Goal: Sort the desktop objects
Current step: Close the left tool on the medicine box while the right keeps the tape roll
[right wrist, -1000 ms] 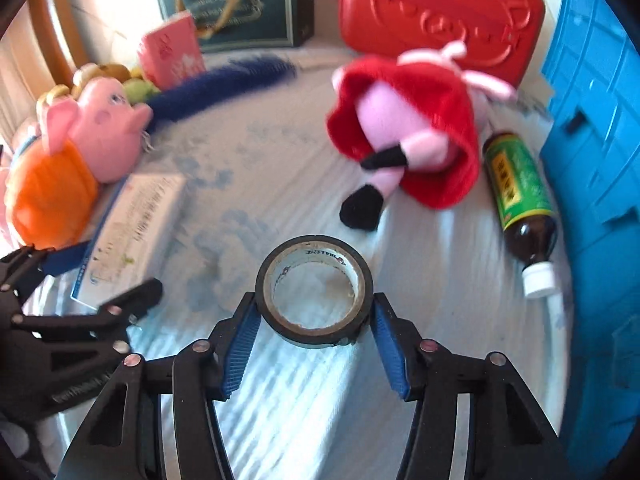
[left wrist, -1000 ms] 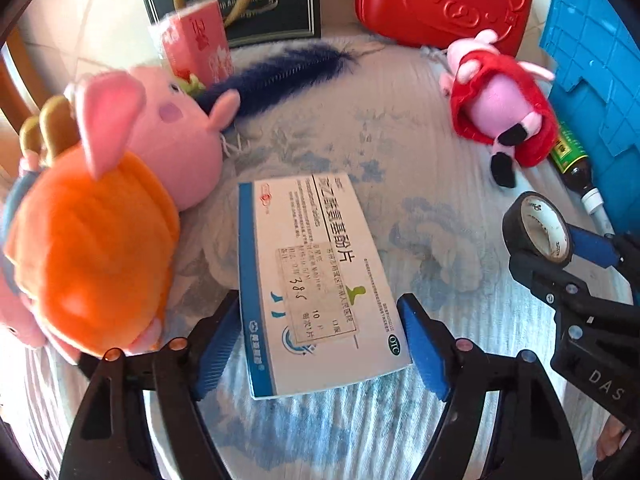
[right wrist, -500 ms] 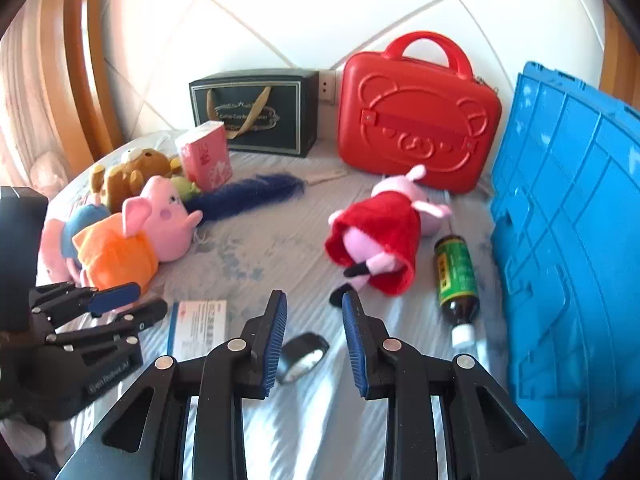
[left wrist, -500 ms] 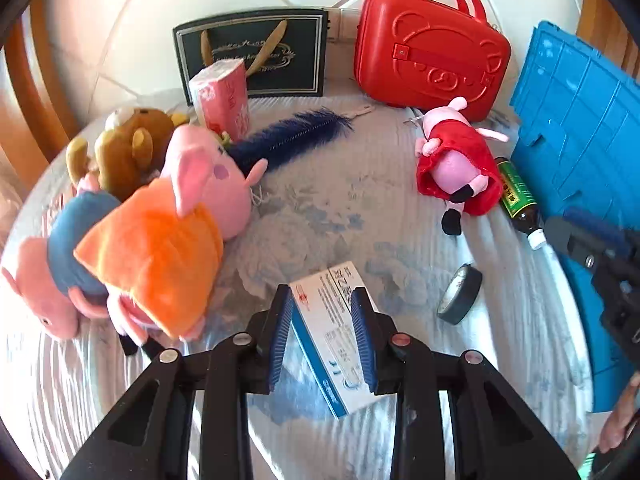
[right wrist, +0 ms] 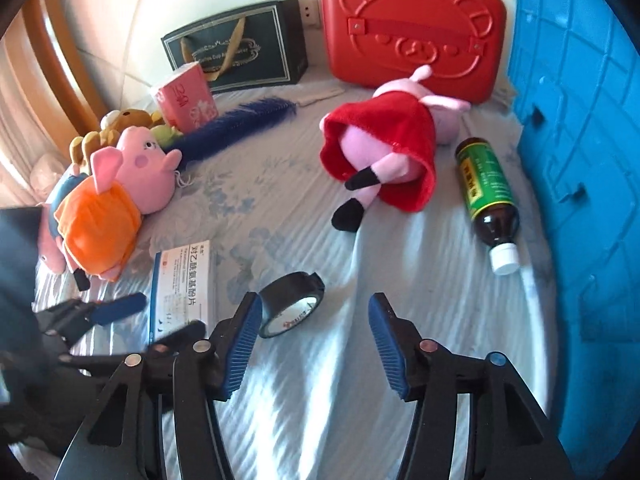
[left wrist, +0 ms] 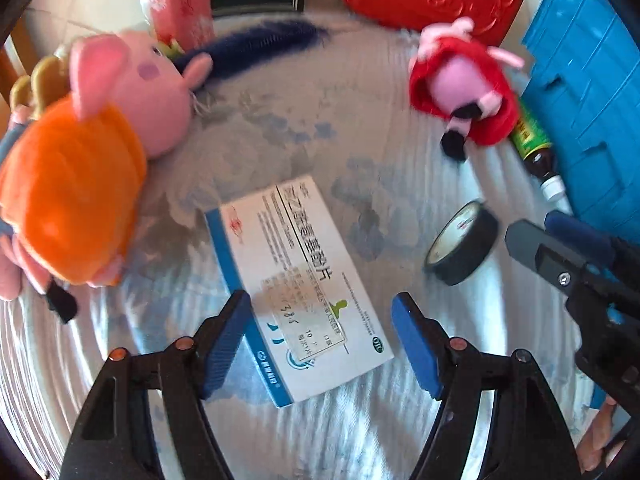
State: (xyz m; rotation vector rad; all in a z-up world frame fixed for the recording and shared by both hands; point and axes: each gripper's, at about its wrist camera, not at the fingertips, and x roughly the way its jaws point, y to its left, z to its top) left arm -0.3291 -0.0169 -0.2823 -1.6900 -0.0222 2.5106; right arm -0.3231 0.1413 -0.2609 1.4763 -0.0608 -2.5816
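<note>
Pale blue flowered cloth (right wrist: 280, 208) covers the table, with white tiles behind it. Along the back stand a dark gift bag (right wrist: 240, 50) and a red case (right wrist: 412, 36), and a blue crate (right wrist: 580, 140) fills the right side.

The left gripper (left wrist: 320, 344) is spread wide and holds nothing. A white and blue medicine box (left wrist: 298, 284) lies flat on the cloth between its fingers. The left blue pad (left wrist: 224, 344) sits at the box's left edge, though I cannot tell if it touches. The right pad is clear of the box.

The right gripper (right wrist: 314, 344) is also wide open and empty. A roll of black tape (right wrist: 292, 304) lies tilted on the cloth just ahead of its left finger (right wrist: 240, 344), near the tip, not squarely between the two.

A pig toy in an orange dress (left wrist: 80, 160) lies left of the box, close to it. A pig toy in a red dress (right wrist: 388, 152) lies farther back to the right, with a brown bottle (right wrist: 488, 196) beside it, next to the crate. A dark blue feather (right wrist: 236, 128) and a pink packet (right wrist: 186, 100) lie near the gift bag.
</note>
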